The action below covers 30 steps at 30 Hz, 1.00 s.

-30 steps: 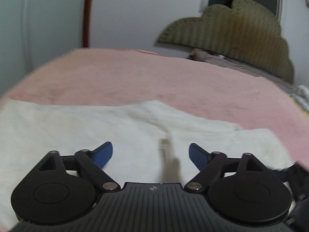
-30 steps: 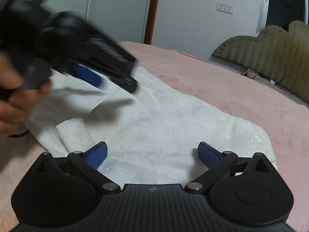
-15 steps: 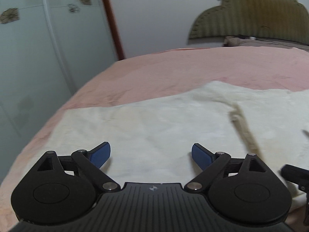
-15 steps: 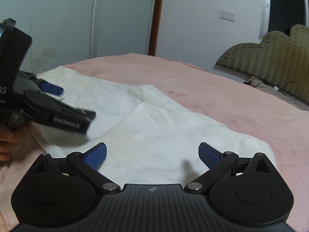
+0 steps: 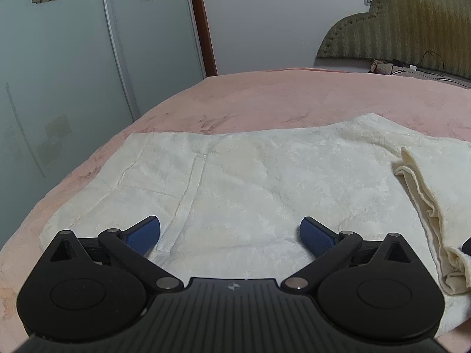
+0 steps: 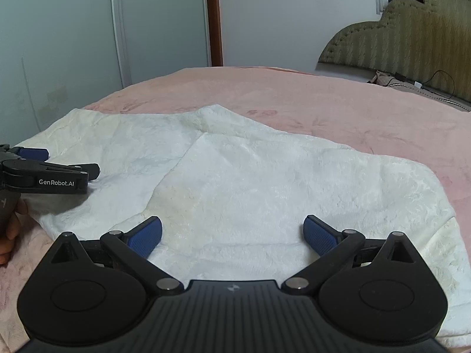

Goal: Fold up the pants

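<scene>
White fleecy pants [image 5: 250,176] lie spread flat on a pink bed [image 5: 294,94]; they also fill the right wrist view [image 6: 265,182]. A folded-over edge of the fabric [image 5: 426,200] lies at the right in the left wrist view. My left gripper [image 5: 230,232] is open and empty, just above the pants near their left end. It also shows at the left edge of the right wrist view [image 6: 53,161]. My right gripper [image 6: 232,232] is open and empty, low over the pants' near edge.
Frosted sliding wardrobe doors with flower decals [image 5: 73,58] stand left of the bed. An olive padded headboard [image 6: 412,38] with a cable [image 6: 435,79] sits at the far right. The pink bedding [image 6: 323,97] stretches beyond the pants.
My left gripper has swung left and settled low over the pants' left end. My right gripper has stayed over the near edge. Both stayed open.
</scene>
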### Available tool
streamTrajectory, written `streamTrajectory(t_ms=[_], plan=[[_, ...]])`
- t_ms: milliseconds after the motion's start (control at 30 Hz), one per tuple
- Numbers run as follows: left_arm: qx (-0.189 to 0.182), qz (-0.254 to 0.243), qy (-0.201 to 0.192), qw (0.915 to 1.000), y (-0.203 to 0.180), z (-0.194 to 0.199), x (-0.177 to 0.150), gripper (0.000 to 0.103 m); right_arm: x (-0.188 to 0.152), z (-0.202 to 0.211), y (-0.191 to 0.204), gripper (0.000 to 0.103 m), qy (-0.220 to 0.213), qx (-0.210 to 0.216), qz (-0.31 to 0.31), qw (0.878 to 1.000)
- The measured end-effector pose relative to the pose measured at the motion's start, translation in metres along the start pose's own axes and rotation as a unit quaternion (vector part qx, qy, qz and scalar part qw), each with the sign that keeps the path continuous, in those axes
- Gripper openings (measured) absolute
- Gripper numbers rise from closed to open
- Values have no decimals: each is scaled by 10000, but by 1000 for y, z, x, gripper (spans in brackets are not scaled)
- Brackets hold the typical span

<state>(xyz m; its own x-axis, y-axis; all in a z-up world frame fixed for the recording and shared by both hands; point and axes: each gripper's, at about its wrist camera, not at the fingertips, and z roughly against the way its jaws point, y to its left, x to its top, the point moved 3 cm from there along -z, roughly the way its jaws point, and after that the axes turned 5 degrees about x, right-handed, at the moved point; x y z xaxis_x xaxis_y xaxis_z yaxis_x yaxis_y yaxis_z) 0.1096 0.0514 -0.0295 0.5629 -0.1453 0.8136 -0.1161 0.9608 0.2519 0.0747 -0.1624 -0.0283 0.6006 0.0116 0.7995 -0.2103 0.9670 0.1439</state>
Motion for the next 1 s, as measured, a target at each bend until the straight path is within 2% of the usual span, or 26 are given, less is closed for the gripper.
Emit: streamTrajectory(t_ms=[300, 400, 467, 533, 600, 667, 733, 833, 1000], plan=[[-176, 196, 65, 9996, 6, -3, 1, 103, 2, -3, 1, 103, 12, -22, -48, 10000], [-269, 294, -18, 9992, 15, 6, -1, 101, 3, 1, 0, 103, 27, 12, -273, 9996], [-184, 413, -83, 9989, 26, 15, -3, 101, 9, 3, 4, 103, 125, 8, -347, 9993], [-53, 512, -150, 9986, 39, 23, -4, 100, 15, 13, 17, 103, -169, 228, -233, 9993], [145, 552, -192, 9982, 55, 29, -5, 100, 21, 20, 38, 103, -496, 308, 144, 9982], [348, 587, -157, 9975, 71, 32, -6, 100, 26, 25, 67, 103, -753, 359, 777, 9935], [469, 691, -33, 9965, 87, 33, -9, 98, 27, 23, 95, 103, -813, 541, 1352, 9860], [394, 1059, 232, 9933, 112, 34, -15, 93, 24, 9, 131, 103, -439, 869, 2026, 9744], [-31, 1927, 569, 9796, 149, 38, -27, 93, 10, -8, 183, 103, -522, 769, 3180, 9435]])
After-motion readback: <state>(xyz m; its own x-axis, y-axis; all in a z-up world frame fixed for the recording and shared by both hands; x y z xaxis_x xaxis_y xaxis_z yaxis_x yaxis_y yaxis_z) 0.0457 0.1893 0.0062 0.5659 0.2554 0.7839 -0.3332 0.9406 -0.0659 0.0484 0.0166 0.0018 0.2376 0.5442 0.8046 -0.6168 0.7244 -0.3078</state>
